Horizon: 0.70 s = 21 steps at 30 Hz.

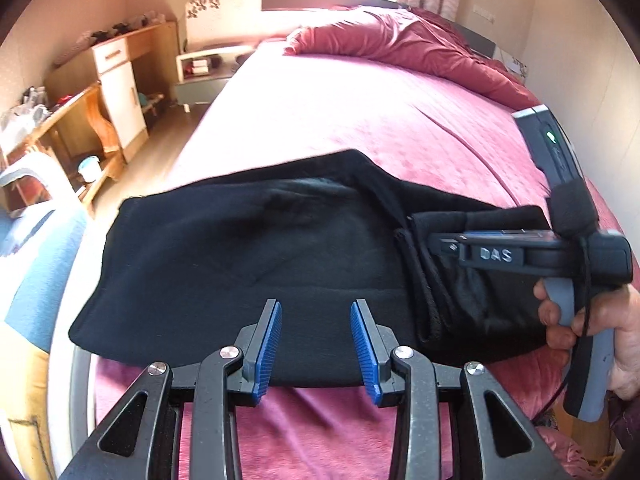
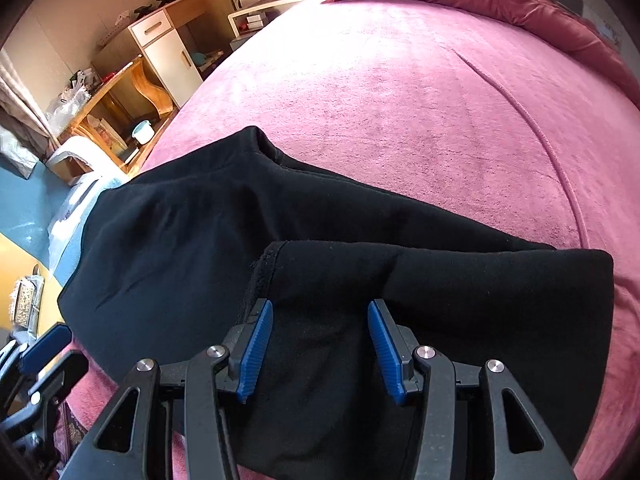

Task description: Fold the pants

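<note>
Black pants (image 1: 240, 248) lie folded across the near end of a pink bed (image 1: 340, 112). A second layer (image 2: 460, 280) is doubled over their right part. My left gripper (image 1: 317, 309) hovers open over the pants' near edge, with nothing between its blue pads (image 1: 269, 344). My right gripper (image 2: 320, 309) stands open just above the doubled layer, its pads clear of the cloth. In the left wrist view the right gripper (image 1: 452, 246) shows side-on at the right, held by a hand (image 1: 608, 336). In the right wrist view the left gripper (image 2: 44, 344) sits at the lower left.
A rumpled red duvet (image 1: 420, 48) lies at the head of the bed. Wooden desks and a white cabinet (image 1: 120, 92) line the left wall across a strip of floor. A pale chair (image 1: 32, 176) stands near the bed's left corner. The far part of the bed shows bare cover.
</note>
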### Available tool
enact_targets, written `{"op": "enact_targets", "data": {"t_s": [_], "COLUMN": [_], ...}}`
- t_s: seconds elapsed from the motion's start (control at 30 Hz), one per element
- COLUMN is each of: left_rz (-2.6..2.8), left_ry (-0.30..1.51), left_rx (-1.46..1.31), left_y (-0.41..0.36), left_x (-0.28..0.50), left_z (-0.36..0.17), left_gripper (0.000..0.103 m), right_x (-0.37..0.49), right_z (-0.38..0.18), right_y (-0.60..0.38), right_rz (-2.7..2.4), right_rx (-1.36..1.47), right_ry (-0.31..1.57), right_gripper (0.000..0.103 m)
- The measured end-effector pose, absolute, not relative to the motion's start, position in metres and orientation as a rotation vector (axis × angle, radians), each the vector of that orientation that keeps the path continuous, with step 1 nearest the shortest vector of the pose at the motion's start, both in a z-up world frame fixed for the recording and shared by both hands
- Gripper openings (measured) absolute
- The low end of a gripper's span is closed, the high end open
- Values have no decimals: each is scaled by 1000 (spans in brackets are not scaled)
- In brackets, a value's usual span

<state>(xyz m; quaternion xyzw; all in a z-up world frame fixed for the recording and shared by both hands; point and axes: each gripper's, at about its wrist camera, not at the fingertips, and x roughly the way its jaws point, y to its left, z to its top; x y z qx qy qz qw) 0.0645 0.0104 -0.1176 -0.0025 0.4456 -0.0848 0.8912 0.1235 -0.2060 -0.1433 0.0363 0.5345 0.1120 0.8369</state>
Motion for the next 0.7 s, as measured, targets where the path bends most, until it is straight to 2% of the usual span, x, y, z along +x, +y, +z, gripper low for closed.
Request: {"op": "enact_targets", "data": {"t_s": [0.23,0.7], "left_rz": [-144,-66], "left_ry": [914,933], "left_rx": [-41,-127], "left_y": [37,76], "left_x": [58,50], "left_z": [-108,-115], "left_gripper": [38,38], "right_x": [75,14], "right_z": [-126,-138], "right_y": [-212,-206], "right_rz": [284,312], "right_rx": [116,93], "right_ry": [1078,1082], "right_gripper": [51,51]}}
